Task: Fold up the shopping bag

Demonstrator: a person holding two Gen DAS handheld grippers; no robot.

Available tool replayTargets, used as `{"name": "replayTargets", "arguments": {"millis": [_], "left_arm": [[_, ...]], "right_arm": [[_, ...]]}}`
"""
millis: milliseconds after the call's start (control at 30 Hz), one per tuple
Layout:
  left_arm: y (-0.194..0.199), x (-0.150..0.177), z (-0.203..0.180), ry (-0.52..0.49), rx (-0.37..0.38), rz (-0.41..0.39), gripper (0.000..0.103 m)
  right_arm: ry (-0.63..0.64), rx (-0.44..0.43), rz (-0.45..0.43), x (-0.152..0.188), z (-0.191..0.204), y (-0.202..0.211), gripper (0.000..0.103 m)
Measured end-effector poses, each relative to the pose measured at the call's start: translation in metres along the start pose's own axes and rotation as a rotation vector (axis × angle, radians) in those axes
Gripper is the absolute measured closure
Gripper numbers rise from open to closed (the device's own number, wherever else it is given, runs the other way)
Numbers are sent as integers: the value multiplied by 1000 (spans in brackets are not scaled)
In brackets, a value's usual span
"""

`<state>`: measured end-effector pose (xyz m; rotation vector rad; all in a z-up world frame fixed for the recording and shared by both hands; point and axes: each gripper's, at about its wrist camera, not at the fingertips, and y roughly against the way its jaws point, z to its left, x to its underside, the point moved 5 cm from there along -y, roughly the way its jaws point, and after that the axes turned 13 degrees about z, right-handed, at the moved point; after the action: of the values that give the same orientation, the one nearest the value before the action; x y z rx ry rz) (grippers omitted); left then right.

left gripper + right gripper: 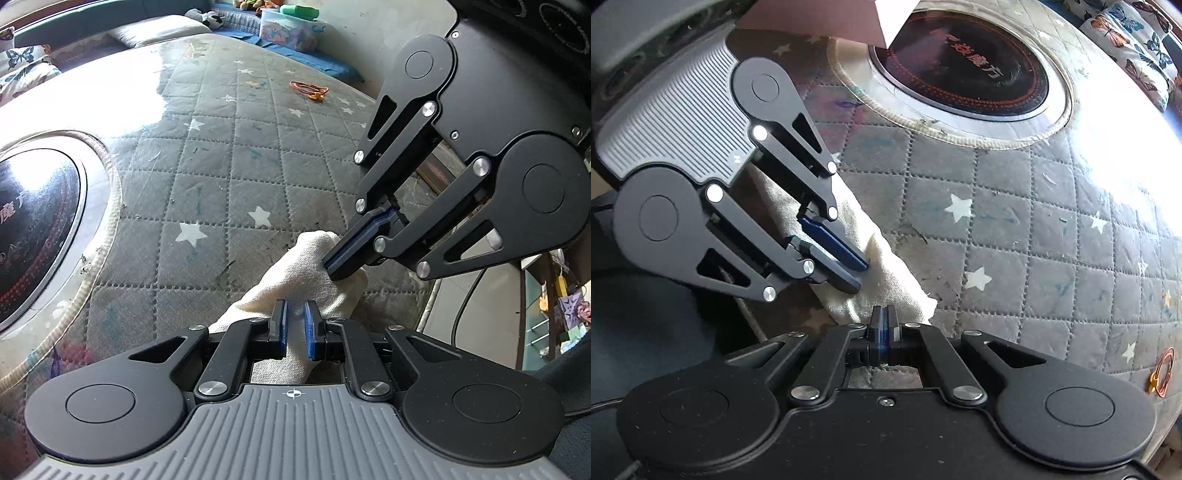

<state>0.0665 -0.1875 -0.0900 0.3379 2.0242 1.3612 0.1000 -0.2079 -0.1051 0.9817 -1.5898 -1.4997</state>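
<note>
Quilted, star-printed cloth covers the bench (229, 155), with a round glass hob (964, 74) set into it farther off. Near its edge lies the shopping bag (295, 273), already a narrow cream strip. My left jaws (295, 328) pinch its near end, almost closed on the cloth, to anchor it. My right jaws (341, 264), steeply tipped down and fully closed, press the far end, probably to flatten the fold.

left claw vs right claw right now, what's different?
Left claw has a narrow gap between its blue pads, with the folded cream bag running between them; right claw is fully shut, tips pressing onto the bag. Left has a grey ribbed body, right a black one. Both meet the same bag.
</note>
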Motion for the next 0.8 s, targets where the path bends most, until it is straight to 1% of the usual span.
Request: {"name": "replayTargets", "arguments": {"millis": [133,267,400,467,567,633,800], "left_arm": [[2,-1,-5,5,5,-7,91],[9,2,-10,1,1,-10,91],[2,-4,-7,8,3,-11,91],[10,3,-9,-3,0,-5,92],[12,5,-10,5,-4,-8,94],[14,6,-10,7,-7,-7,96],[24,12,-9,30,-9,-7,96]], "right_arm": [[-1,3,7,-2,0,1,103],[-7,3,-22,-8,2,6,103],[1,15,-26,-14,5,2,103],[2,3,-24,-17,7,-4,103],[6,-3,-22,-20,10,-13,103],[2,-1,-25,-19,10,-13,103],[-12,-19,-38,-19,9,-13,103]]}}
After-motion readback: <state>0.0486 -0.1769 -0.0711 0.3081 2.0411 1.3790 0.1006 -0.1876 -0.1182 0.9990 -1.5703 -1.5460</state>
